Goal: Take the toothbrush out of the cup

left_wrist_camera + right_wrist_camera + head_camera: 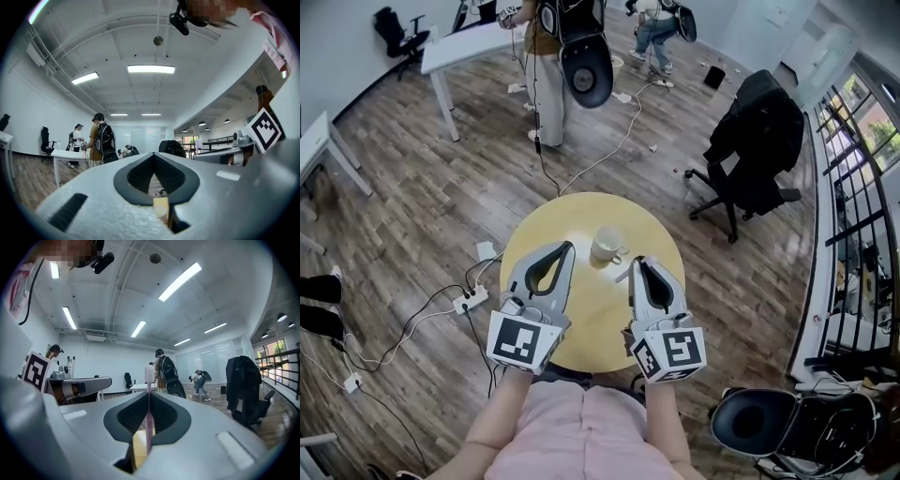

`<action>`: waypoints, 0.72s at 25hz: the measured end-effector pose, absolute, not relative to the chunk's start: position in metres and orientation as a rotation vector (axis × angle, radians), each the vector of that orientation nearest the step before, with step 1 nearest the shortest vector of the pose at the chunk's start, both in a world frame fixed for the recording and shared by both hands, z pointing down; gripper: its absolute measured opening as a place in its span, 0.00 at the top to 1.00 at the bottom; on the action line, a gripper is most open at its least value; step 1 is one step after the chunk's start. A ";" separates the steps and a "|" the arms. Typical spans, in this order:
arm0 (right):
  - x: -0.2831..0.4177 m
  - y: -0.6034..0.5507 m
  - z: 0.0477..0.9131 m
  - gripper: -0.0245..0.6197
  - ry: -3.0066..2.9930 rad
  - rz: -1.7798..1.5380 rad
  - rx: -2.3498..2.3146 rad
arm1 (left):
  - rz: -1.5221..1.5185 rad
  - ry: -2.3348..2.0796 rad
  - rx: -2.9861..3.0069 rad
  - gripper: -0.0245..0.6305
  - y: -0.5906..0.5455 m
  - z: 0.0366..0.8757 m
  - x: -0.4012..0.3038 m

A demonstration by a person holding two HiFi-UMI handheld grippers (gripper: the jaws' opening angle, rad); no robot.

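Toothbrush (148, 404) is clamped between the jaws of the right gripper (149, 393). The pink handle crosses the pads upright, and the bristle head sticks up just above the gripper tips. The jaws are nearly closed, pressing on the handle from both sides.

The brush is out of the cup (607, 246). In the head view the cup stands upright on the round yellow counter (591, 323), just ahead of the right gripper (639, 263) and a bit to its left, not touching it. The handle points toward the right gripper's side, and the inside shows only a plain pale wall and bottom.

Left gripper (568, 247) sits beside the cup on the other side, close but apart. The left gripper view shows its tips together w/ nothing between the pads.

Beyond the grippers, far side of the counter: a black office chair (755, 141) w/ dark jacket to the right, and a person (548, 84) w/ backpack further ahead.
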State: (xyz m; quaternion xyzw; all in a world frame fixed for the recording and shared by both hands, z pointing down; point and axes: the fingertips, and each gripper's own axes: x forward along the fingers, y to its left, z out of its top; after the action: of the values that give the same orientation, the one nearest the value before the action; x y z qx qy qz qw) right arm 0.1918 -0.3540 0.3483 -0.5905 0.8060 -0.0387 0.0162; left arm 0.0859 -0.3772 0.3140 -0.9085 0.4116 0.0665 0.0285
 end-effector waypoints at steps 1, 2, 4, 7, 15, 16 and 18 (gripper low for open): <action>0.192 -0.355 0.348 0.93 2.506 -0.119 -1.836 | 0.167 1.278 -2.811 0.97 -0.378 0.317 0.085; 0.192 -0.356 0.347 0.93 2.505 -0.119 -1.837 | 0.116 1.288 -2.820 0.97 -0.379 0.322 0.084; 0.191 -0.357 0.346 0.93 2.507 -0.114 -1.833 | 0.069 1.296 -2.829 0.97 -0.380 0.326 0.083; 0.191 -0.359 0.344 0.93 2.515 -0.105 -1.826 | 0.090 1.290 -2.830 0.97 -0.381 0.324 0.085; 0.196 -0.359 0.343 0.93 2.509 -0.104 -1.832 | 0.094 1.295 -2.833 0.97 -0.381 0.323 0.087; 0.196 -0.360 0.342 0.93 2.508 -0.104 -1.831 | 0.084 1.295 -2.836 0.97 -0.381 0.324 0.087; 0.197 -0.362 0.340 0.93 2.509 -0.101 -1.828 | 0.083 1.292 -2.840 0.97 -0.384 0.322 0.089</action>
State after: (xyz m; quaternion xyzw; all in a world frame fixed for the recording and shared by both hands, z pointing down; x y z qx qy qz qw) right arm 0.1971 -0.3623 0.3396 -0.5885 0.8076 -0.0325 0.0178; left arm 0.0890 -0.3837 0.3220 -0.9099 0.4138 0.0266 0.0102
